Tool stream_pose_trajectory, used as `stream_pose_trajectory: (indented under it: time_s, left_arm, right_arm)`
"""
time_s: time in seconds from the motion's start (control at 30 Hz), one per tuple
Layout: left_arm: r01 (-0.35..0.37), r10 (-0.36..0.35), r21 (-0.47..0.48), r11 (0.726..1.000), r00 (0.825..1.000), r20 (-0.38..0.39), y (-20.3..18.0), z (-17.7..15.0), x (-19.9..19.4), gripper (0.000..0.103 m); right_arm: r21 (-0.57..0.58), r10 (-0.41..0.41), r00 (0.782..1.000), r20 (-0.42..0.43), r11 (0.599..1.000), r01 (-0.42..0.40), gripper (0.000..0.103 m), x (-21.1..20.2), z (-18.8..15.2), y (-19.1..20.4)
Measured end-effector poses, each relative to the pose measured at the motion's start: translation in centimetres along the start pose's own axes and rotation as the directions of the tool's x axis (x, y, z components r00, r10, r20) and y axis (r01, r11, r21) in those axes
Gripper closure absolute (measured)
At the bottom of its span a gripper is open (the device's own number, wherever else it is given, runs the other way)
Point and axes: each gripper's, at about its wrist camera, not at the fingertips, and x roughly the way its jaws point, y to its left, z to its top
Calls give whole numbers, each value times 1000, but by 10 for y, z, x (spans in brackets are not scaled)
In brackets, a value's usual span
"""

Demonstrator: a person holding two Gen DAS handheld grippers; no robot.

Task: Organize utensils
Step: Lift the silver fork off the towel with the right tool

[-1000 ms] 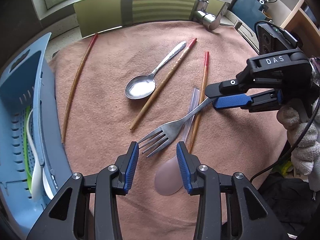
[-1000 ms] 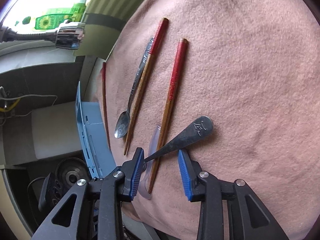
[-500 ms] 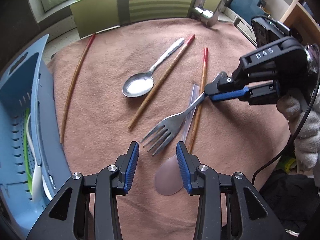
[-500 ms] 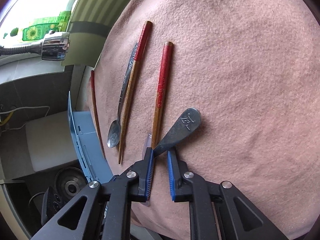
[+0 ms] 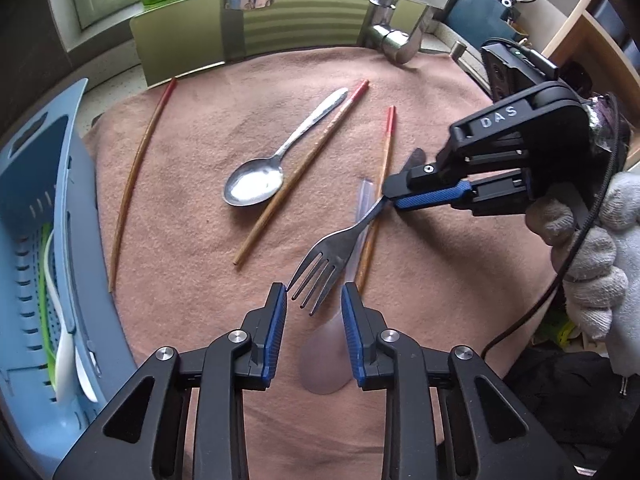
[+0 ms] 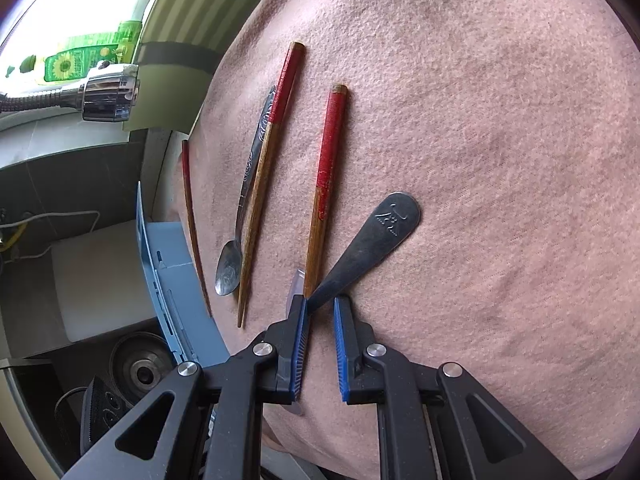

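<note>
Blue plastic is filling the far left of the left tool's view: a slotted basket [image 5: 44, 208] sitting well off to that tool's left, past the edge of the pink cloth [image 5: 192, 140] covering the worktop. Inside it a white utensil [image 5: 64, 344] and a green one [image 5: 43, 280] are lying lengthwise along the slotted floor; nothing else is showing in there.

Compared with a second ago, the right tool [image 5: 394, 198] is now pinching the fork [image 5: 332, 248] by its neck, where before its jaws were standing apart on either side of the handle. In its own view the fork handle [image 6: 372, 248] is sticking out ahead of the pads and angling up to the right, the blue pads almost together on the narrow metal. The fork's head is now tilting off the cloth, tines pointing into the gap of the left tool [image 5: 314, 300].

That left tool's jaws are closing, narrower than a second ago, with the tines just between the tips but the pads not yet pressing on them. My reading: a hand-over is being set up so the fork can go to the basket on the left.

Beneath and just ahead of the left tool a clear spoon [image 5: 324, 364] is lying flat. Farther ahead a metal spoon [image 5: 256, 188] and three red-tipped chopsticks [image 5: 132, 176] are waiting on the cloth.
</note>
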Motion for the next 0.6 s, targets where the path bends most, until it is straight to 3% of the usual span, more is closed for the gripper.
stream_pose_trajectory:
  time_s: [0.37, 0.6]
  left_arm:
    - [110, -110, -10, 994, 994, 12, -26, -14, -7, 78]
    - [94, -95, 21, 995, 995, 17, -44, -19, -9, 78]
  right_arm:
    - [-29, -7, 1000, -13, 1000, 6, 89, -4, 2, 2]
    - [-74, -40, 999, -5, 996, 40, 89, -10, 2, 3]
